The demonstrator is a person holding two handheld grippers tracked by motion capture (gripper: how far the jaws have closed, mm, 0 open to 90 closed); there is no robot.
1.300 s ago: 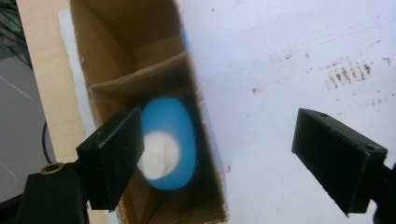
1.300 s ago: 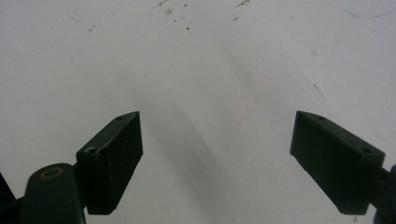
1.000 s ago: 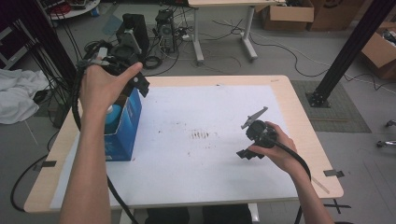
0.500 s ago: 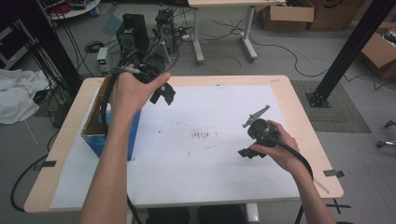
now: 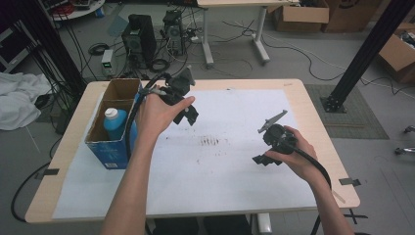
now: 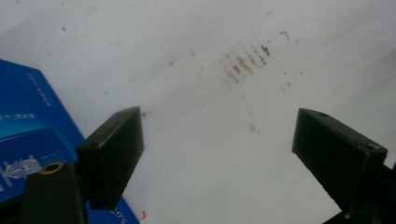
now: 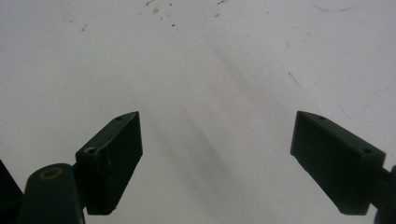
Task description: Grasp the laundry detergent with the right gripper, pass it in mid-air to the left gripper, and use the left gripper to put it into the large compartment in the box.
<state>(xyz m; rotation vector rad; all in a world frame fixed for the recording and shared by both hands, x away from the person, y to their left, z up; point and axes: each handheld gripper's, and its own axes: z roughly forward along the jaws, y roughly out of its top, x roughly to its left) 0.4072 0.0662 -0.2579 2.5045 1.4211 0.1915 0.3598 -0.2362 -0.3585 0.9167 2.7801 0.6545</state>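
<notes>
White paper covers the tabletop (image 5: 313, 93), stained brown near the middle. Task thing looks like the blue bottle (image 5: 115, 123) with a white cap: upright in the near compartment of the blue-sided cardboard box (image 5: 106, 152), at the tabletop's left edge. Far compartment of the box looks empty.

Left gripper (image 5: 188, 116) is up in the air just right of the box, fingers (image 6: 112, 156) wide, nothing between them. In the left gripper view a blue box corner (image 6: 28, 121) sits at the lower left and the brown smudges (image 6: 243, 63) lie ahead on the paper. It's aimed at bare paper, not at the bottle.

Right gripper (image 5: 265, 159) is low over the paper, well apart from the box, fingers (image 7: 112, 158) also wide and empty.

My read: next step is a reach into the box. To do it well, bring the left gripper above the near compartment, point straight down, keep fingers wide until they straddle the bottle below the cap, then close. Box walls are close on both sides, so clipping the divider is the risk. Right gripper could steady the box wall.
</notes>
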